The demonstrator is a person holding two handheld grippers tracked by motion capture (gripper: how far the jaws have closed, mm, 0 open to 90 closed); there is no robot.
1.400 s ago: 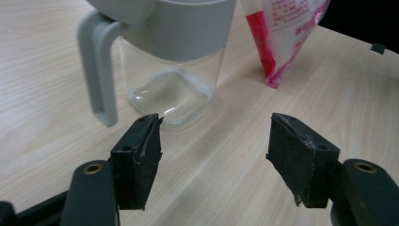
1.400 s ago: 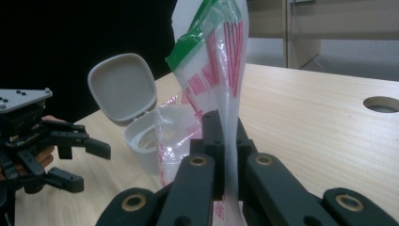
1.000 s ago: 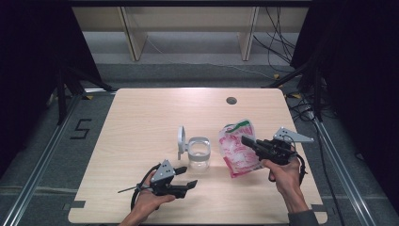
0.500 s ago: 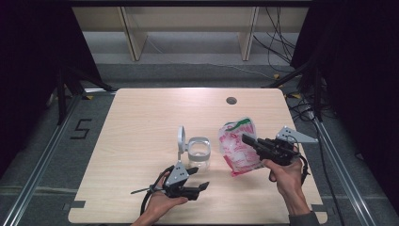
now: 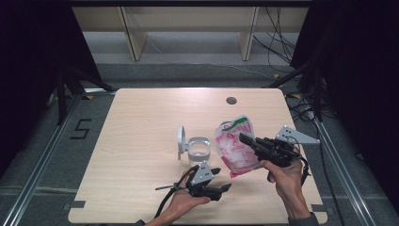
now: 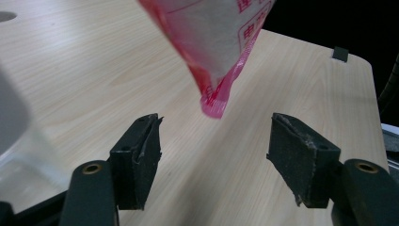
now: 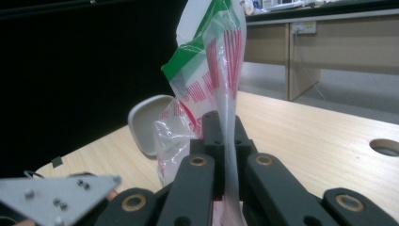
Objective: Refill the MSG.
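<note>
A red-and-white plastic bag (image 5: 231,147) with a green top hangs off the table, pinched by my right gripper (image 5: 245,139), which is shut on its side. In the right gripper view the bag (image 7: 211,80) rises from between the closed jaws. My left gripper (image 5: 221,179) lies low over the table just left of the bag's bottom, jaws open. In the left gripper view the bag's lower corner (image 6: 217,70) dangles a little beyond the gap of my left gripper (image 6: 216,146), touching neither pad.
A clear glass jar (image 5: 198,146) stands mid-table with its grey hinged lid (image 5: 181,139) swung up, just left of the bag. A round cable hole (image 5: 231,100) sits near the table's far edge. Shelving stands behind the table (image 5: 141,122).
My left gripper has slid right along the table, toward the bag's bottom. My right hand has raised the bag slightly.
</note>
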